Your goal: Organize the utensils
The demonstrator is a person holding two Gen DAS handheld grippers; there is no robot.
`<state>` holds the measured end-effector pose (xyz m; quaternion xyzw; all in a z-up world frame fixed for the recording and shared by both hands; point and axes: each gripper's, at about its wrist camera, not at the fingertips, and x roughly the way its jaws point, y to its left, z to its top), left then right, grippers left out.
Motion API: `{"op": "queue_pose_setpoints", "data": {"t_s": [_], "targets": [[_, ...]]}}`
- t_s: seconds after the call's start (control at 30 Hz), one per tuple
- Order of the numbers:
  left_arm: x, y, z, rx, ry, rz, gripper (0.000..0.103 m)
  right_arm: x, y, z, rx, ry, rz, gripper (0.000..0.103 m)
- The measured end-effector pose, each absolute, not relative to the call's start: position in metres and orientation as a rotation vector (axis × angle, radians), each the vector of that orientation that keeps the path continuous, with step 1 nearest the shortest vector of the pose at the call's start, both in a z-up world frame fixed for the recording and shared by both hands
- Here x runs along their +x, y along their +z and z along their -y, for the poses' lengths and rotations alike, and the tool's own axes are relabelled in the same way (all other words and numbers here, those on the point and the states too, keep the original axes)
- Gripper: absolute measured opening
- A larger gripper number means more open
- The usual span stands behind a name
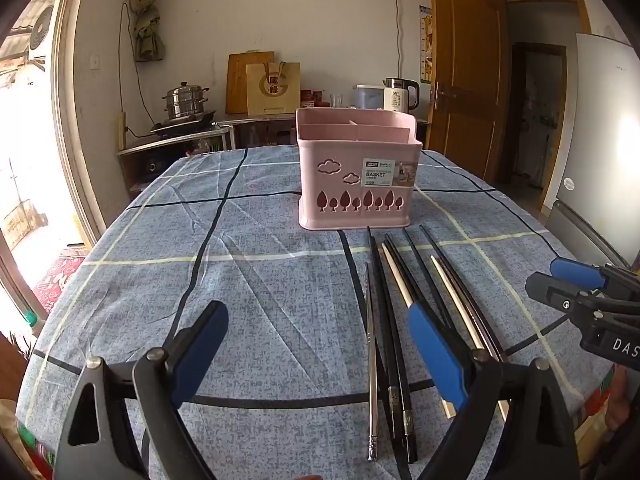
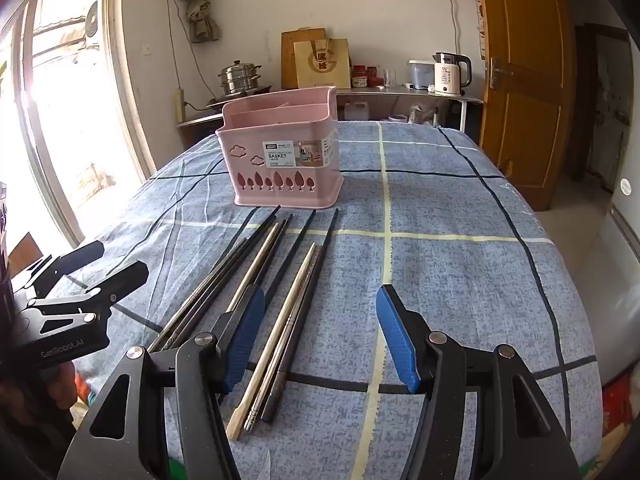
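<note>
A pink utensil basket (image 1: 356,168) (image 2: 284,164) with inner compartments stands on the blue checked tablecloth. In front of it lie several chopsticks (image 1: 394,320) (image 2: 280,304) in a loose fan: black, metal and pale wooden ones. My left gripper (image 1: 320,356) hovers open above the cloth, its right finger over the chopsticks' middle. My right gripper (image 2: 320,336) is open too, its left finger beside a wooden chopstick (image 2: 276,336), nothing between the pads. Each gripper shows at the edge of the other's view, the right gripper (image 1: 584,292) and the left gripper (image 2: 92,276).
Behind the table (image 1: 200,264) a shelf holds a steel steamer pot (image 1: 186,100), a paper bag (image 2: 322,64) and a white kettle (image 2: 450,74). A wooden door (image 1: 466,68) stands open at right, a bright doorway (image 2: 60,120) at left.
</note>
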<state>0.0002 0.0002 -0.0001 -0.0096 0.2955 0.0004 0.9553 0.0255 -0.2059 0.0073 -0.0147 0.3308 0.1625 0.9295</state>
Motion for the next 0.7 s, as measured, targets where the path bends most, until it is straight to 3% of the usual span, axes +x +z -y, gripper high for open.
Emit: {"op": "queue_pose_setpoints", "data": {"t_s": [0.7], "targets": [[-0.0022, 0.0002, 0.0026, -0.012, -0.006, -0.598, 0.093, 0.0251, 0.0101, 0.2051, -0.029, 0.336, -0.679, 0.059]]}}
